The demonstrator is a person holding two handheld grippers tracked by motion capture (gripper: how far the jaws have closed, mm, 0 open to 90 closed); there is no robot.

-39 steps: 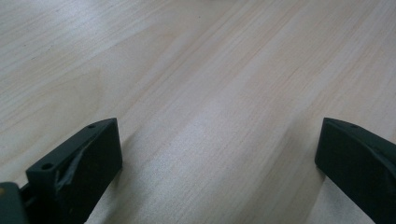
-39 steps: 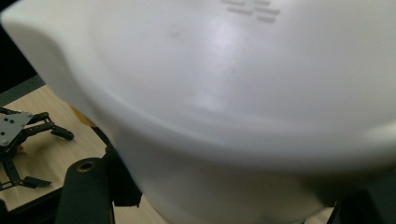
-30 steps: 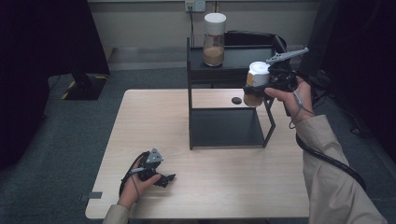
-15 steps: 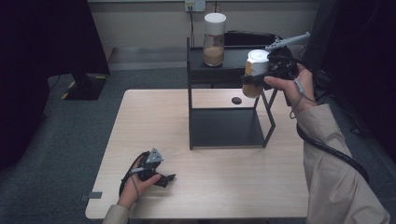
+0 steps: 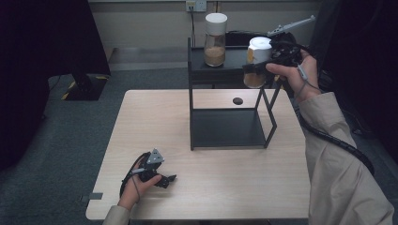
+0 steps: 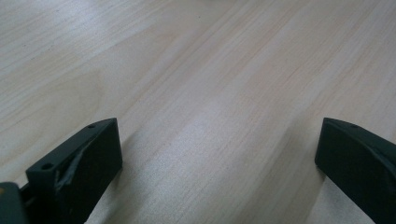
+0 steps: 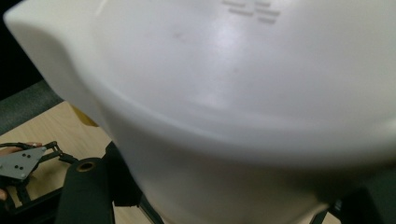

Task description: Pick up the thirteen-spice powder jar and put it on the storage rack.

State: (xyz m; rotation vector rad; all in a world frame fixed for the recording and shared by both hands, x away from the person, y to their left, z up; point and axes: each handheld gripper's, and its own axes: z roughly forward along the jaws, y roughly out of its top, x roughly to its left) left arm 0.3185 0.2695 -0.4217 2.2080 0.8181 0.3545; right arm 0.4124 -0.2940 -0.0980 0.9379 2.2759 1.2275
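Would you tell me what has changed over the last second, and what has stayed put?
The right gripper has lifted its white-lidded jar to the shelf's top tier, nearer the other jar. The left gripper stays open on the table.

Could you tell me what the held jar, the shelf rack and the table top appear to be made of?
Held jar: clear body, probably glass or plastic, since its tan contents show through; the white lid looks like smooth plastic with a soft sheen. Shelf rack: thin black bars, likely matt painted metal. Table top: pale wood or laminate with straight grain lines.
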